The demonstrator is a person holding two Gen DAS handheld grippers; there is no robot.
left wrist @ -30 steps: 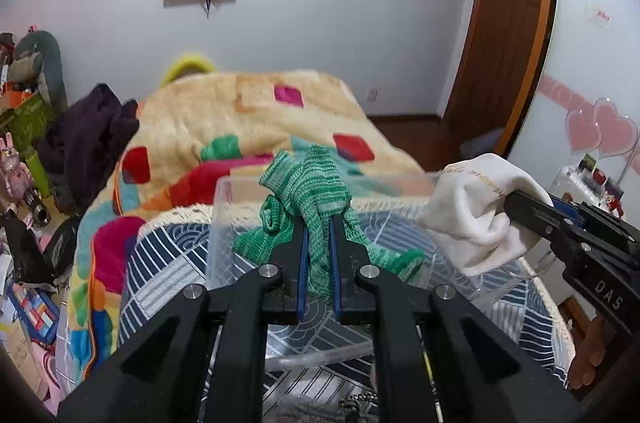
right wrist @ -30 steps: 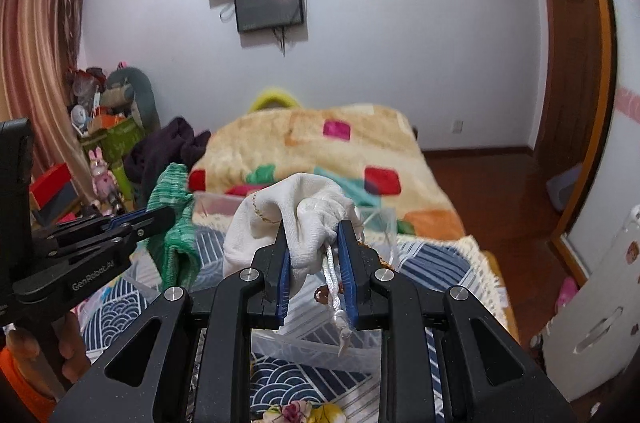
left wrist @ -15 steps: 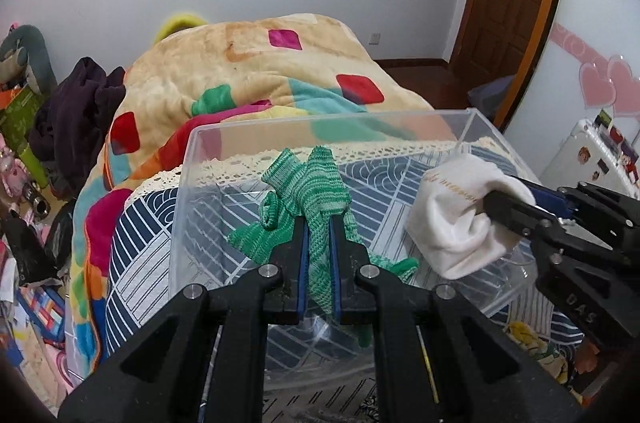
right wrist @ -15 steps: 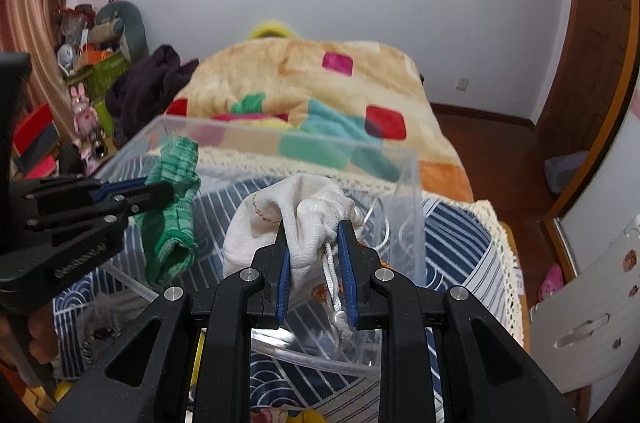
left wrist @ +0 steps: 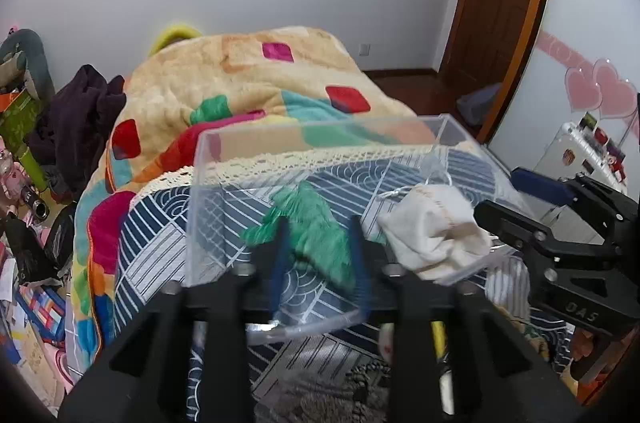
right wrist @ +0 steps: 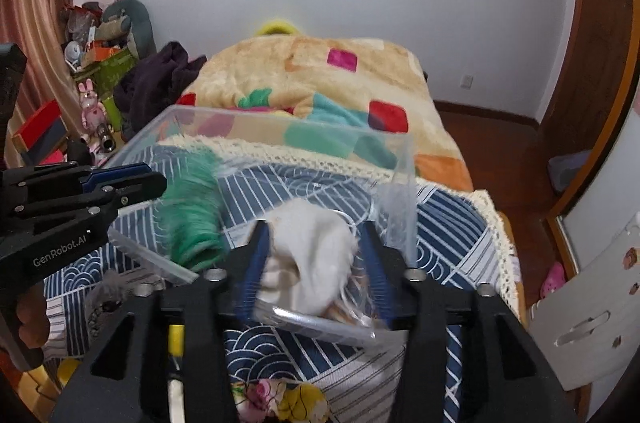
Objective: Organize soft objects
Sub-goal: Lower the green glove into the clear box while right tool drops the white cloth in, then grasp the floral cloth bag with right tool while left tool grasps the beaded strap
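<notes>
A clear plastic box point(left wrist: 320, 137) point(right wrist: 288, 131) stands on the bed's blue patterned cover. A green knitted cloth point(left wrist: 316, 235) point(right wrist: 192, 219) lies blurred inside it, between the spread fingers of my left gripper point(left wrist: 320, 263), which is open. A white drawstring pouch point(left wrist: 436, 239) point(right wrist: 316, 259) sits inside the box at the right, between the spread fingers of my right gripper point(right wrist: 316, 263), which is open. The right gripper shows at the right of the left wrist view point(left wrist: 532, 207); the left gripper shows at the left of the right wrist view point(right wrist: 120, 183).
A colourful patchwork blanket point(left wrist: 260, 87) covers the bed behind the box. A dark garment point(left wrist: 76, 119) and toys point(right wrist: 92, 111) pile at the left. A wooden door point(left wrist: 500, 3) is at the right. A flowered item point(right wrist: 280, 399) lies before the box.
Both grippers lowered into the box and opened. The green cloth and the white pouch were let go and dropped into the box.
</notes>
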